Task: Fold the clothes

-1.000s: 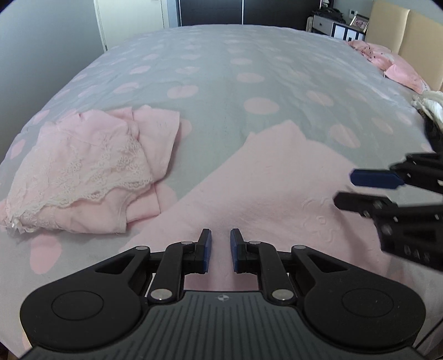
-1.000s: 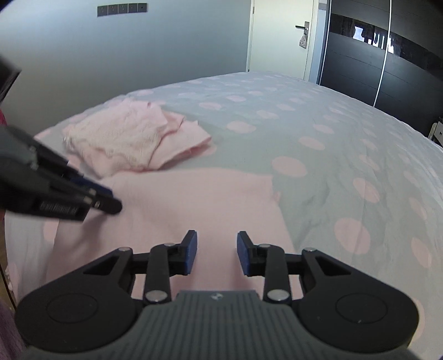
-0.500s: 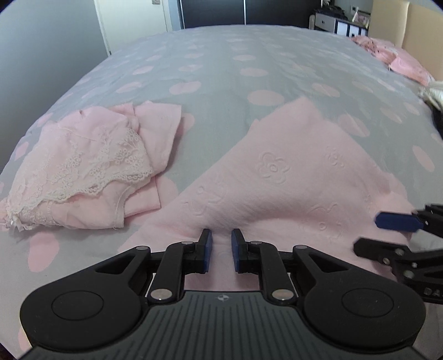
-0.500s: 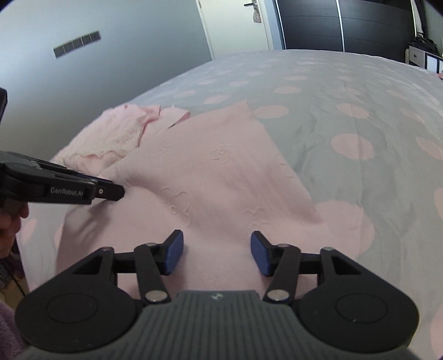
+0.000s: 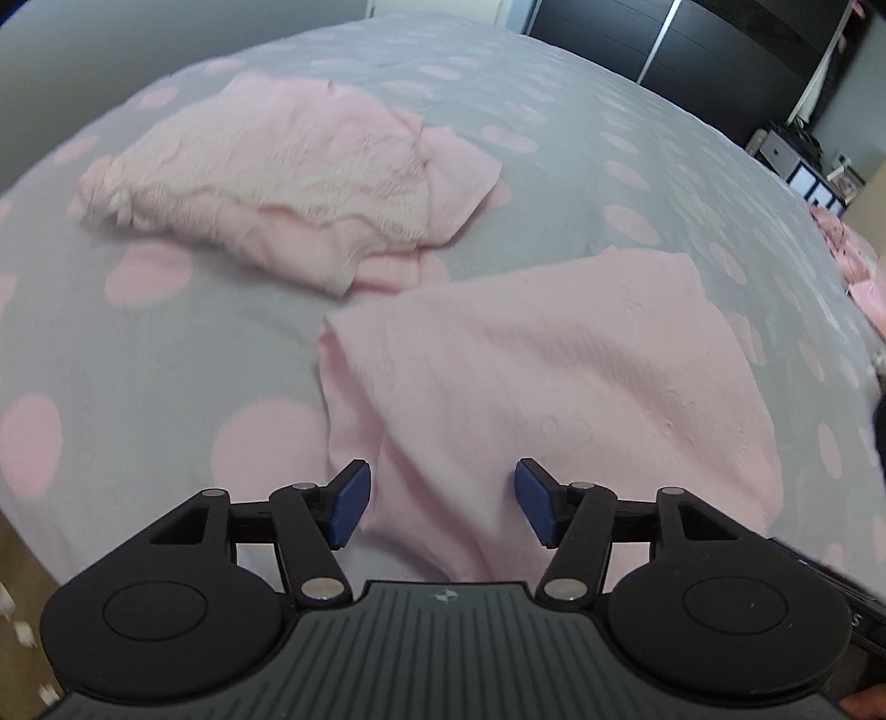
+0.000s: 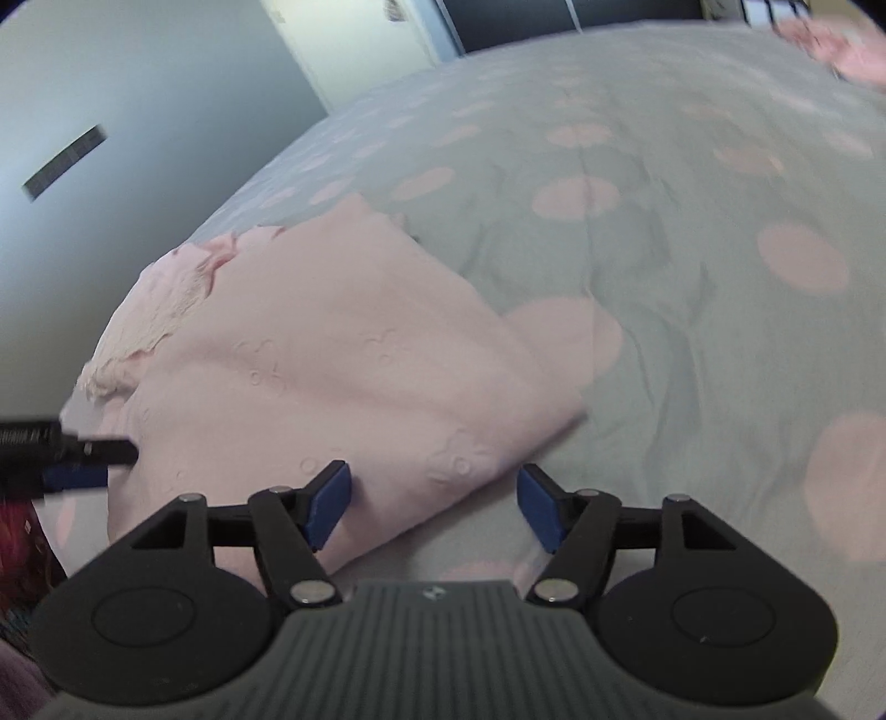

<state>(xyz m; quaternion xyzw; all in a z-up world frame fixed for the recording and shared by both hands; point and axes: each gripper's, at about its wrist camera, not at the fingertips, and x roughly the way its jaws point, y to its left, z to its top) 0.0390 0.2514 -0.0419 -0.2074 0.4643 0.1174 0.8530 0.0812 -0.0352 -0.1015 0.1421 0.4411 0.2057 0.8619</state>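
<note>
Soft, limp pink cloth (image 5: 554,376) lying slack between just-spread jaws of both left gripper (image 5: 437,501) and right gripper (image 6: 434,507), unpinched; best taken by near hem corners.

Both cameras ride low over the bed (image 5: 637,138), each looking forward and steeply down past its own gripper's fingers. The left one faces the pink cloth (image 5: 526,365) with the folded pile (image 5: 288,183) beyond it, and dark wardrobe doors (image 5: 692,39) far off. The right one, just as near, looks across the same cloth (image 6: 332,343) (its left edge catches the left gripper (image 6: 105,462)) toward a grey wall (image 6: 138,83).
</note>
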